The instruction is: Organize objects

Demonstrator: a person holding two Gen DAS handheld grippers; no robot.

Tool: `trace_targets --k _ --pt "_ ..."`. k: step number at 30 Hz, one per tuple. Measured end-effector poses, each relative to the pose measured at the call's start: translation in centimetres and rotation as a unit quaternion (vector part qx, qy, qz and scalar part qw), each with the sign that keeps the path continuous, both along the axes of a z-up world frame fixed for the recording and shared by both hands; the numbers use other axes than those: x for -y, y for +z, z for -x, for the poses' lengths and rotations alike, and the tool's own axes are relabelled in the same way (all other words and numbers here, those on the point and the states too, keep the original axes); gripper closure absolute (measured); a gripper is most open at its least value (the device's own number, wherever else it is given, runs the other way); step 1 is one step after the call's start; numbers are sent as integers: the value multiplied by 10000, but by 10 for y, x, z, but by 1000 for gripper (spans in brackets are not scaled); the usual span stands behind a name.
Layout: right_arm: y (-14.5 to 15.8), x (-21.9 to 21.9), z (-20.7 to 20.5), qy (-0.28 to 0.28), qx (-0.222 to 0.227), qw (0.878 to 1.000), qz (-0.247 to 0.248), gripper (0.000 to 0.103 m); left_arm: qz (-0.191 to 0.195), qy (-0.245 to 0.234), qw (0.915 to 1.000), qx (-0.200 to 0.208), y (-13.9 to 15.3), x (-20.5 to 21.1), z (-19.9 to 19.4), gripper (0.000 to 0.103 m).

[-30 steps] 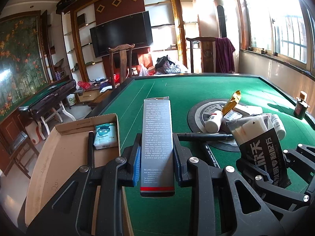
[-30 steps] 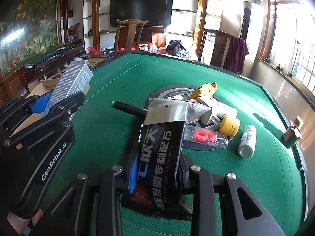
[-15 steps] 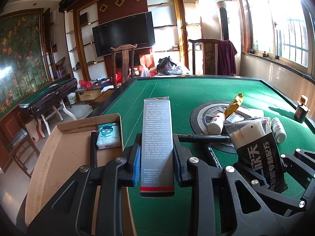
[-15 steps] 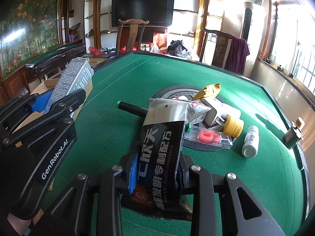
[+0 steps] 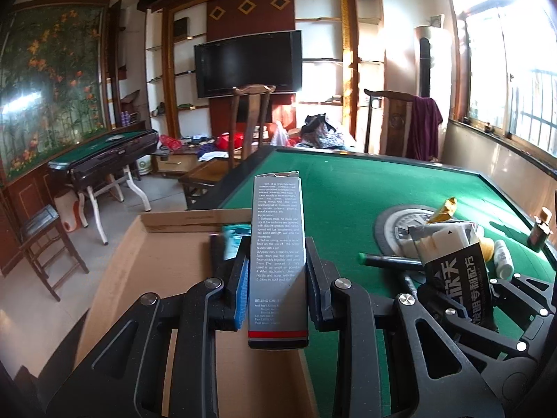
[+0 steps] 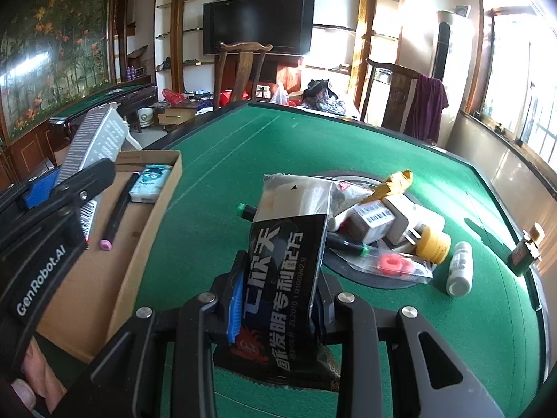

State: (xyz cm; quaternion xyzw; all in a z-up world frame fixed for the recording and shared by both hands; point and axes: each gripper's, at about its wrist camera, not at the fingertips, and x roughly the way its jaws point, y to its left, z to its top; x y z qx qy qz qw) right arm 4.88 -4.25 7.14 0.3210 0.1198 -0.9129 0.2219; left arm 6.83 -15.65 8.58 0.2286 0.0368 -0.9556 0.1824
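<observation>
A grey carton (image 5: 276, 261) is clamped upright in the left tongs (image 5: 276, 278), which are narrowed onto its sides. It is now held above the cardboard box (image 6: 153, 205); a second ago it was held over the green desk (image 5: 348, 188) beside the box. A black packet (image 6: 278, 289) is pinched in the right tongs (image 6: 278, 299), likewise closed on it, over the desk near the remaining pile. 2 items, a marker (image 6: 118, 209) and a tissue pack (image 6: 151, 183), are already seen inside the box. Release of the carton into the box is judged to be next.
</observation>
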Motion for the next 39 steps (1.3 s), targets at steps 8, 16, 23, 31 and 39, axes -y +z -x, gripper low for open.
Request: trace_targets --k 8,16,23,31,39 --pt "11 45 -20 503 -158 9986 -2 72 -118 606 9981 79 -4 56 -24 76" --pt "14 92 -38 888 -269 9955 -198 72 -285 910 9952 218 -18 92 -37 76" --pt "3 124 -41 1092 -184 9931 -388 72 -344 1012 9937 323 -24 108 -39 76" --pt "-8 139 -29 1137 -59 9922 -509 72 -370 1044 9930 419 -28 123 -40 76" --pt "-24 151 -20 1180 213 9905 -675 72 -470 1072 9919 492 -32 133 -40 76"
